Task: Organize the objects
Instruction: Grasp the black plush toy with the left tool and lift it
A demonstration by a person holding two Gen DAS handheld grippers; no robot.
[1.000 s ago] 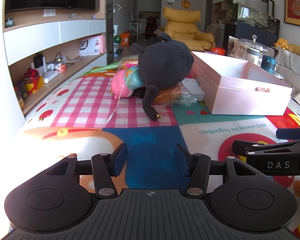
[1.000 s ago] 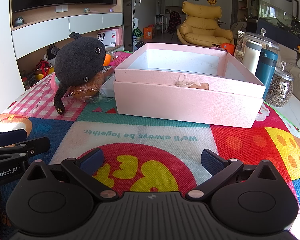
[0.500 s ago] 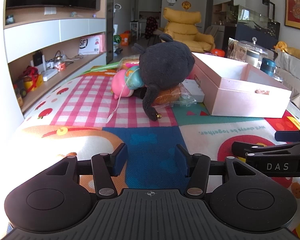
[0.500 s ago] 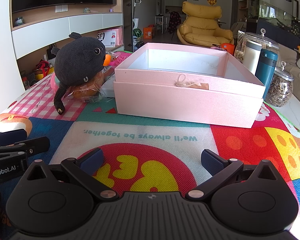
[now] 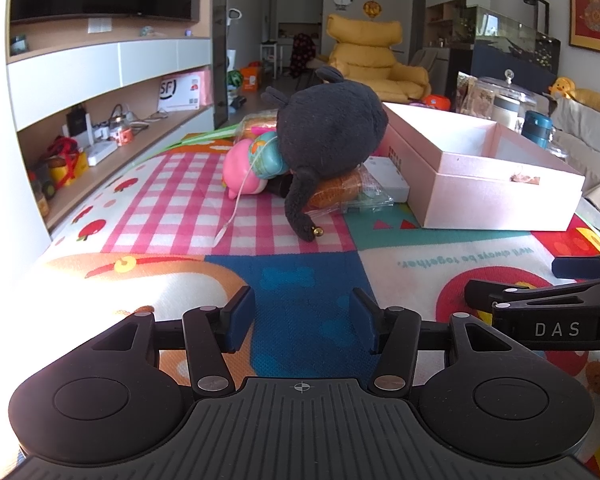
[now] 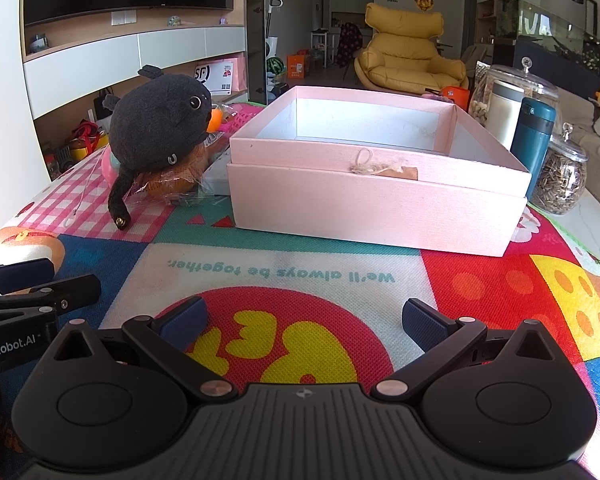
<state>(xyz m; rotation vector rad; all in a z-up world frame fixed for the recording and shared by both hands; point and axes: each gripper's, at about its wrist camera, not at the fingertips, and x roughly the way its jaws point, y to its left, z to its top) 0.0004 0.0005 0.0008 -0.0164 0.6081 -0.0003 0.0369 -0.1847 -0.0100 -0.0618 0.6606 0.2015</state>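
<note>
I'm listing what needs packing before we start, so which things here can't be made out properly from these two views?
- Items under the black plush toy: both views, the plush covers most of the pile.
- Floor of the pink box: its near wall hides it in both views.
- Glass jar behind the box: its lower part is hidden in the left wrist view.
- Both the left hand-held gripper and right hand-held gripper are open and empty.

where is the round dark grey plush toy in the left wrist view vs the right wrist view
Left wrist view: the round dark grey plush toy sits centre, slightly above the middle, atop a heap of small items.
Right wrist view: it sits upper left, its eye facing the camera.
Shared landmark: the open pink cardboard box lies just right of it in both views.
</note>
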